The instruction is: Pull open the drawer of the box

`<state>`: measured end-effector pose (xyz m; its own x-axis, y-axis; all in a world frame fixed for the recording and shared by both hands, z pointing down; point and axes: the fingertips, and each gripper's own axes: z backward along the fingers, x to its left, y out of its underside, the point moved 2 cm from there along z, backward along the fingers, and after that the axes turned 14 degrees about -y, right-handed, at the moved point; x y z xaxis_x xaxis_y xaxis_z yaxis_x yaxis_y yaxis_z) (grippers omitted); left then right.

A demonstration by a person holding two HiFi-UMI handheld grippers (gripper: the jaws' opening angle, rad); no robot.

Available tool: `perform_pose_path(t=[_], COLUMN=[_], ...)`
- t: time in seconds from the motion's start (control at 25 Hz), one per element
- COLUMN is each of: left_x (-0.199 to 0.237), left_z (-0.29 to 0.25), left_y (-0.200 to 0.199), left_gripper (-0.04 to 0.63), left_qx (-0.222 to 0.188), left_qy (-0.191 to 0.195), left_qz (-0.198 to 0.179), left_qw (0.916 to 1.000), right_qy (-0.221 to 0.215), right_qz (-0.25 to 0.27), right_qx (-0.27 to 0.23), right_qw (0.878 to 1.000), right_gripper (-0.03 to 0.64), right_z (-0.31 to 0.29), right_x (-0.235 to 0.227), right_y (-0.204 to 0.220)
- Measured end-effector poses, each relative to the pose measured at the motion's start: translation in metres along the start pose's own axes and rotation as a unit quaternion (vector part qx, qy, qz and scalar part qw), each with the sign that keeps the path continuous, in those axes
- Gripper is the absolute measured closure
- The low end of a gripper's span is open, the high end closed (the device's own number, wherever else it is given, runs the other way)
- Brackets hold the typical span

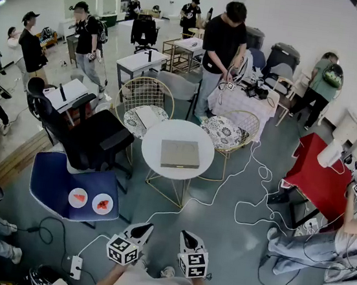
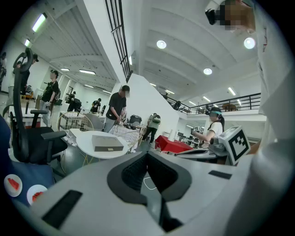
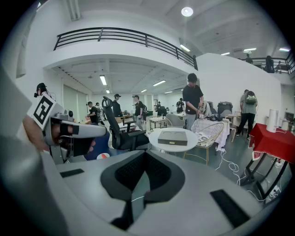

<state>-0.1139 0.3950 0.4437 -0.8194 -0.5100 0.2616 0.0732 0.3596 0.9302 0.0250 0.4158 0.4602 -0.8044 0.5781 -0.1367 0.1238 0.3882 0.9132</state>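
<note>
A flat grey-beige box [image 1: 179, 153] lies on a small round white table [image 1: 159, 139] in the middle of the room, its drawer front facing me. The box also shows in the left gripper view [image 2: 107, 143] and the right gripper view [image 3: 173, 137], far beyond the jaws. Both grippers hang low and near my body, well short of the table. My left gripper [image 1: 143, 230] [image 2: 147, 154] is shut with nothing in it. My right gripper [image 1: 187, 237] [image 3: 146, 156] is shut and empty too. In each gripper view the other gripper's marker cube shows to one side.
A black office chair [image 1: 94, 140] and a blue seat with two small plates [image 1: 74, 193] stand left of the table. Gold wire chairs [image 1: 146, 102] sit behind it. White cables [image 1: 248, 210] and a power strip [image 1: 75, 266] lie on the floor. A red table [image 1: 321, 177] stands at right. Several people stand around.
</note>
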Motion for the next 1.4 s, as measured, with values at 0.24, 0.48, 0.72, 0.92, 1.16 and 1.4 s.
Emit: perform_pose_path(t=[0.24,0.48,0.72,0.92,1.16,1.4], left_x=[-0.01,-0.02,-0.033,-0.042,-0.051,-0.052], left_z=[-0.005,-0.017,-0.021,-0.033,-0.039,-0.048], left_y=[-0.002,0.001,0.003,0.002,0.002,-0.001], left_gripper=[0.584,0.584,0.583,0.584,0.584,0.584], left_qx=[-0.004,-0.007,-0.008,-0.008,-0.009,-0.014], left_qy=[-0.006,-0.012,-0.019,-0.022,-0.026,-0.031], left_qz=[0.0,-0.005,-0.015,-0.017,-0.02,-0.02], left_qw=[1.0,0.9999,0.9997,0.9996,0.9994,0.9992], right_qy=[-0.006,-0.011,-0.018,-0.023,-0.028,-0.035], right_qz=[-0.004,0.0,0.002,0.005,0.01,0.017], right_qx=[-0.008,-0.01,-0.015,-0.016,-0.017,-0.019], right_qw=[1.0,1.0,1.0,1.0,0.999,0.999], right_gripper=[0.601,0.601,0.601,0.601,0.601,0.601], right_z=[0.009,0.013,0.022,0.025,0.031,0.027], right_x=[-0.009,-0.023,-0.032,-0.046,-0.054,-0.064], right_y=[0.0,0.004,0.007,0.006,0.007,0.004])
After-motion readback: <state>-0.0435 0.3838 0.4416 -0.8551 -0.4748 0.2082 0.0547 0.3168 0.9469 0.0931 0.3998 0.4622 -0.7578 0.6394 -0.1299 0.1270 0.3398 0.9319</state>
